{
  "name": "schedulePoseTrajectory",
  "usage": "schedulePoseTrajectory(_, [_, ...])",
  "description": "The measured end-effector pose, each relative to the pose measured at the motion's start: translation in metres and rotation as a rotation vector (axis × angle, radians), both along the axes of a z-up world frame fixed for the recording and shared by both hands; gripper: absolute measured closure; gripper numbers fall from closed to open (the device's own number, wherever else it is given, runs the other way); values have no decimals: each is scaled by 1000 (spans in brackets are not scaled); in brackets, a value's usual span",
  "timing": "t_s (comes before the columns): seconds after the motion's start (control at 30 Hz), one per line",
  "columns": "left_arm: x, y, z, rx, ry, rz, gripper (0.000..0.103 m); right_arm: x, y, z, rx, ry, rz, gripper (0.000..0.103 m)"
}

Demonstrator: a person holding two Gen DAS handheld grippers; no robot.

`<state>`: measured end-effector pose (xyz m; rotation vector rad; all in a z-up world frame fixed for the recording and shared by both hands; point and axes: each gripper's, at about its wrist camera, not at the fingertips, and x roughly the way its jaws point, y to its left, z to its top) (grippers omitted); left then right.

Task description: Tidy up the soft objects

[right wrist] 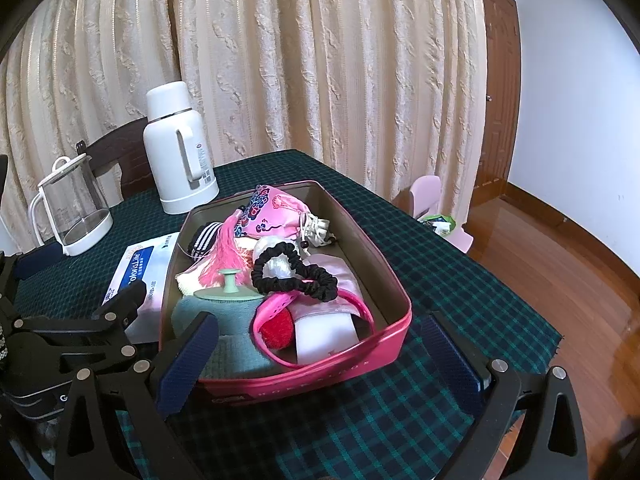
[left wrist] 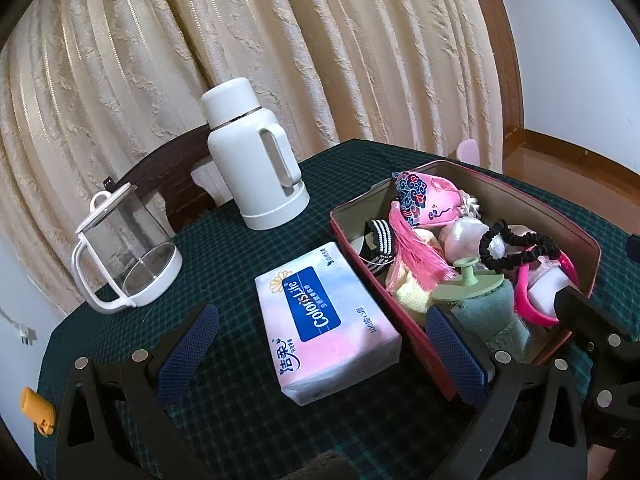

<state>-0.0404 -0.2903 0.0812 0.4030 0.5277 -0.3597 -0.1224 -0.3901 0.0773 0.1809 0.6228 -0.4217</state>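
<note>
Tissue pack (left wrist: 326, 322): light, soft, slippery film; grip across its narrow sides; left gripper (left wrist: 320, 350) and right gripper (right wrist: 320, 354) both spread apart, empty.

Tissue pack (left wrist: 326, 322) beside filled tin (left wrist: 576, 236)

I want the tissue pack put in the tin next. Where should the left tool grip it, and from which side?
Grip the tissue pack across its short width, on the two long sides, coming down from above. It lies flat on the tablecloth with its long axis running away from the open left tool, though its far right edge sits close beside the tin, so that finger has little room.
</note>
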Motion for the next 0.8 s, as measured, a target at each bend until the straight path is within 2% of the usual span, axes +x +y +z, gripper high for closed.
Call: schedulePoseTrajectory(0.8, [1,-6,-1,14,-3,-9,0,1,-2,0,2,1,0,0])
